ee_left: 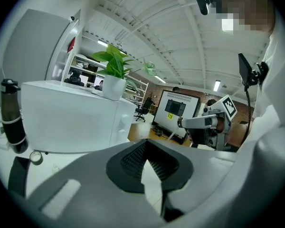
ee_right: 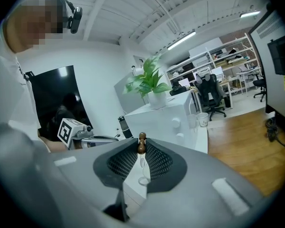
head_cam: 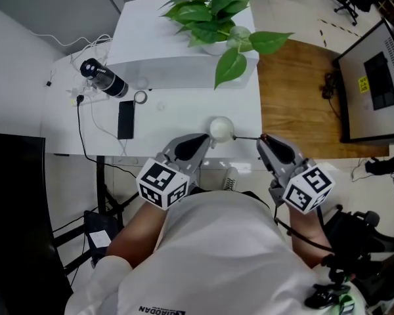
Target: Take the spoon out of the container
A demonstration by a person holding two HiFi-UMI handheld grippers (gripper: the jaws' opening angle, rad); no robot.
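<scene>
A small round white container (head_cam: 221, 127) stands near the front edge of the white table (head_cam: 171, 117). The spoon's (head_cam: 247, 137) thin handle runs from it to the right. My right gripper (head_cam: 262, 138) is shut on the handle's end, whose brown beads (ee_right: 141, 143) stick out at the tips of my right gripper (ee_right: 141, 148). The container (ee_right: 143, 179) shows faintly through the jaw gap. My left gripper (head_cam: 205, 140) reaches the container's left rim, and the jaws of my left gripper (ee_left: 145, 144) meet at the tips with white between them. The spoon's bowl is hidden.
A leafy plant (head_cam: 213, 12) stands on a white box (head_cam: 184, 51) at the back. A black bottle (head_cam: 104, 79), a tape ring (head_cam: 140, 97), a phone (head_cam: 125, 119) and cables lie at the left. Wooden floor (head_cam: 295, 97) and a monitor (head_cam: 374, 84) are to the right.
</scene>
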